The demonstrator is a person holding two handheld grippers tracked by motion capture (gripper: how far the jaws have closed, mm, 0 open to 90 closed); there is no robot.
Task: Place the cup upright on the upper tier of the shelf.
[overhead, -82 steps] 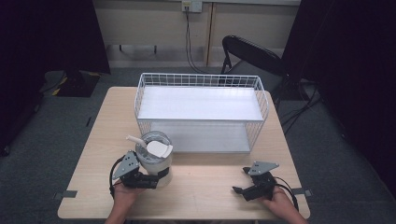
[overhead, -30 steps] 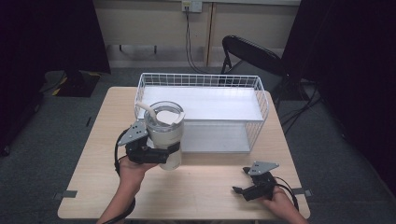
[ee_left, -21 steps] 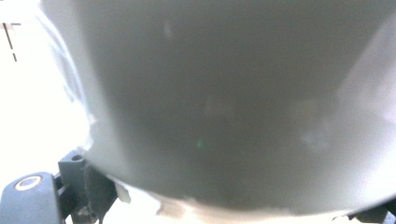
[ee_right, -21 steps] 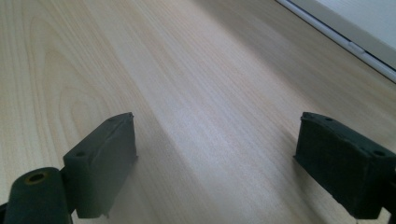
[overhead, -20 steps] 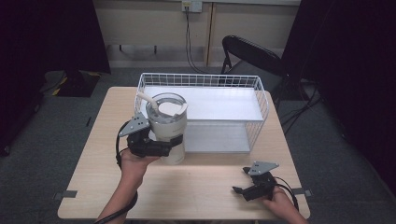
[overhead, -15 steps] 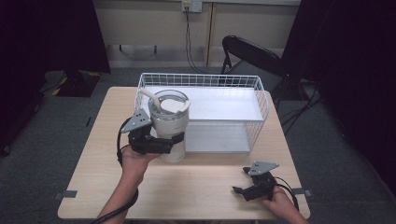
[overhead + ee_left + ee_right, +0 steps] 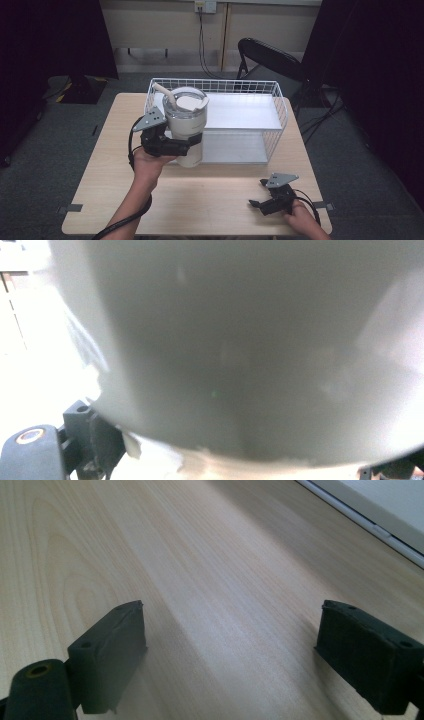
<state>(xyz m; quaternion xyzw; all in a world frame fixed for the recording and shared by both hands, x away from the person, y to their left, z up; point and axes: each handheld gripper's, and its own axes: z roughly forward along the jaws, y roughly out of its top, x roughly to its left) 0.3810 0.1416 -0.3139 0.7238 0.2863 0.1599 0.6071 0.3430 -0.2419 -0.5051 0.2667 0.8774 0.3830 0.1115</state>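
Tumbler (image 7: 186, 125) with straw (image 7: 165, 94) clamped in left claw (image 7: 187, 145) beside wire basket (image 7: 280, 125); right claw (image 7: 256, 204) spread apart.

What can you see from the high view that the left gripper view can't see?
The high view alone takes in the tumbler's lid and straw, the wire basket, the chair, the wooden table and the right gripper, open and low over the table. The left gripper view alone gives a blurry close-up of the tumbler's wall between its own jaws. Both show the cream tumbler held by the left gripper.
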